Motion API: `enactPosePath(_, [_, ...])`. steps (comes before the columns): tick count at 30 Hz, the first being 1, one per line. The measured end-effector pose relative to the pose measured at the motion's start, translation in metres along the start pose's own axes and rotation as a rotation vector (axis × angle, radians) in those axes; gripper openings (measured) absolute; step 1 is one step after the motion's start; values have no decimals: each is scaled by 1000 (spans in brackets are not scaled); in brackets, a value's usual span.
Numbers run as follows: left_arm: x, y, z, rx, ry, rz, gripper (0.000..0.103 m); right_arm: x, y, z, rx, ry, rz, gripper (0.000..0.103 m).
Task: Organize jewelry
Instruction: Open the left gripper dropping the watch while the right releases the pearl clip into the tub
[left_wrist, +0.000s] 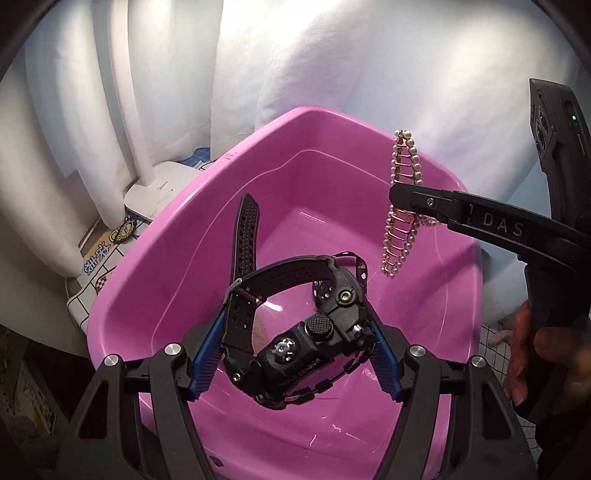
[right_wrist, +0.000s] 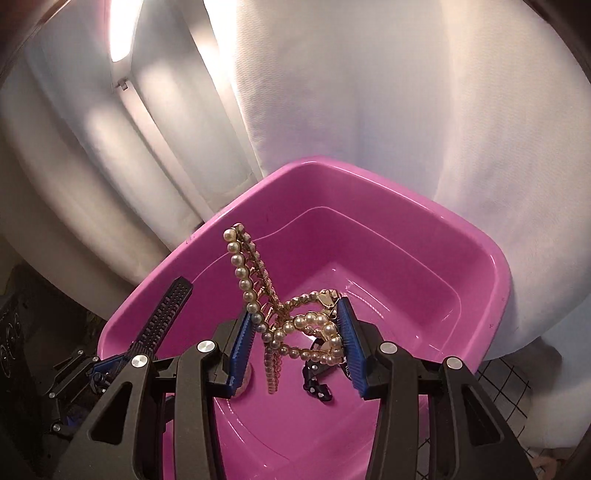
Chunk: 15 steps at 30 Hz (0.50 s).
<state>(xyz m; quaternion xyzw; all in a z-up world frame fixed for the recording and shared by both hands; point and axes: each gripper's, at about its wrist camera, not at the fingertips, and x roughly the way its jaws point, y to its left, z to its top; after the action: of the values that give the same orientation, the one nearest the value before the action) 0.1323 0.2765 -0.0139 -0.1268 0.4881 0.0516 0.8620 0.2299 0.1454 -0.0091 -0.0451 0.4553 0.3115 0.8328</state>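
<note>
A: While both pieces hang over the pink tub (left_wrist: 280, 122), neither is inside it yet. Agree?

B: Agree. Left gripper (left_wrist: 295, 354) is clamped on the black watch (left_wrist: 295, 343), blue pads pressing the strap on one side and the case on the other. One strap end sticks up free.

A: And the right gripper (right_wrist: 295, 347)?

B: Closed on the pearl hair clip (right_wrist: 314, 328), gold frame with rows of pearls. One end of it stands up, the other dangles down between the pads. In the left wrist view the same clip hangs above the tub's right side.

A: Progress call?

B: My read: pick-ups done, drops not done. Both items are in the air above the tub floor. What's left is lowering and letting go, maybe one at a time.

A: Anything already lying in the tub?

B: Can't tell for sure. Some dark bits show below the clip in the right wrist view, likely part of the watch.

A: Counts?

B: One tub, one watch, one pearl clip, two grippers. Also one white lamp base (left_wrist: 159, 192) behind the tub, white cloth backdrop (left_wrist: 406, 74), and a hand (left_wrist: 532, 354) on the right tool's handle.
</note>
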Motion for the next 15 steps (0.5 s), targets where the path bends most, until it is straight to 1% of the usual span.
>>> enactPosePath(3, [13,7,2,-39,74,-10,67,22,-6,6,20,89,-20,43])
enactPosePath(7, [23,10,5,-37,129,-12,67,41,-12,11,36,182,-43,43])
enactPosePath(9, [28,12,6,-43,155,-15,67,49,-9,14,18,220,-65,43])
enactPosePath(12, [34,14,7,-49,187,-14,68,56,-10,11,5,271,-77,43])
enactPosePath(15, [39,16,7,-69,216,-31,67,64,-8,12,-22,299,-111,43])
